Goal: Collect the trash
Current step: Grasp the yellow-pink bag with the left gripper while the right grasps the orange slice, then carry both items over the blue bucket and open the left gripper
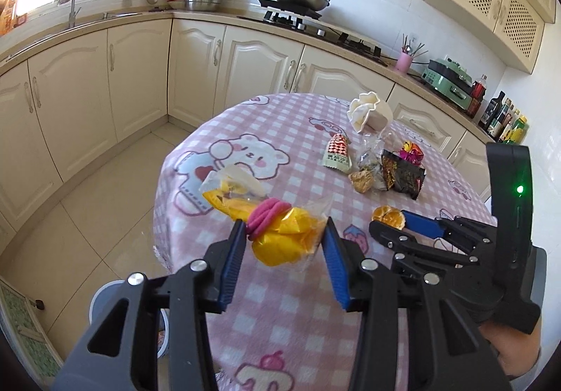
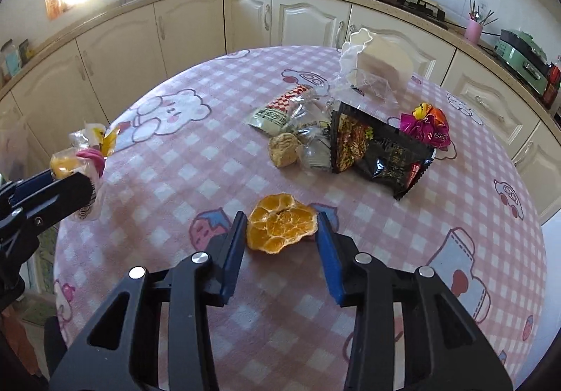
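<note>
The right claw (image 2: pixel 281 233) grasps the flattened orange peel (image 2: pixel 280 223) on the pink checked table (image 2: pixel 455 286), while the left claw (image 1: pixel 284 233), nearer the table's edge, clenches the yellow crumpled plastic wrapper (image 1: pixel 284 240).

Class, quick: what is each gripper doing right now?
Left gripper: closed on the yellow wrapper bundle.
Right gripper: closed on the orange peel.
</note>
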`<state>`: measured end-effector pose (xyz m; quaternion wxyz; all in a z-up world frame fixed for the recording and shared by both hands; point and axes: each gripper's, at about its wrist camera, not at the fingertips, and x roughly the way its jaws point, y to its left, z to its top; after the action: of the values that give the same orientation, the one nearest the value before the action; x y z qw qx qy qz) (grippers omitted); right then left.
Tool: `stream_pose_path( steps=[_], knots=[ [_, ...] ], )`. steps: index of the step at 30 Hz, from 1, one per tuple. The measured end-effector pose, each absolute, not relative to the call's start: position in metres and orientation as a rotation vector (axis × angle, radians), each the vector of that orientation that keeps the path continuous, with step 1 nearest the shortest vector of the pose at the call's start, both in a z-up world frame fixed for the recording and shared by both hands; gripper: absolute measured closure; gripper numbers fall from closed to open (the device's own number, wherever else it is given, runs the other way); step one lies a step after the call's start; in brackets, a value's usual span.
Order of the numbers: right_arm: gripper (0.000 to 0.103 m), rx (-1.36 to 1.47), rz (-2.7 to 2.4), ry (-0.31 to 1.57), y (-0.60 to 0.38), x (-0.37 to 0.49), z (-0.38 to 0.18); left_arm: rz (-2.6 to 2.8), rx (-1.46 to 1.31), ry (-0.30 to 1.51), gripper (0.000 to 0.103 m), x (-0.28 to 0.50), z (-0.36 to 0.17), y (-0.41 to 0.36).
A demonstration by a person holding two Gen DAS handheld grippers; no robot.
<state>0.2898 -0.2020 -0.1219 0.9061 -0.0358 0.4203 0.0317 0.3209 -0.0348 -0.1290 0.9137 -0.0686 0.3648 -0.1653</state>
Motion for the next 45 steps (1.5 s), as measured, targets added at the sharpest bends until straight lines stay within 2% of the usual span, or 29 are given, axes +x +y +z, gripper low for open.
stream_pose_path(
  steps=[14,24,33,38,42,45],
  knots=[
    [0.065,-0.064,0.34,0.766,-0.07,0.267,-0.093,-0.177,-0.252,0.747,0.06,0.29,-0.147,0.091],
    [0.065,-0.058,0.529,0.857,0.042,0.278,-0.142,0.004,-0.378,0.826,0.06,0.275,-0.205,0.205],
    [0.065,-0.061,0.548,0.933,0.089,0.298,-0.191,0.068,-0.455,0.898,0.06,0.288,-0.26,0.252],
    [0.065,-0.05,0.529,0.94,0.093,0.308,-0.201,0.062,-0.486,0.905,0.056,0.302,-0.274,0.258],
    [0.065,-0.044,0.524,0.95,0.093,0.313,-0.207,0.082,-0.507,0.921,0.043,0.308,-0.284,0.262],
    [0.065,-0.048,0.525,0.958,0.095,0.313,-0.211,0.092,-0.529,0.927,0.042,0.306,-0.289,0.267]
  ],
)
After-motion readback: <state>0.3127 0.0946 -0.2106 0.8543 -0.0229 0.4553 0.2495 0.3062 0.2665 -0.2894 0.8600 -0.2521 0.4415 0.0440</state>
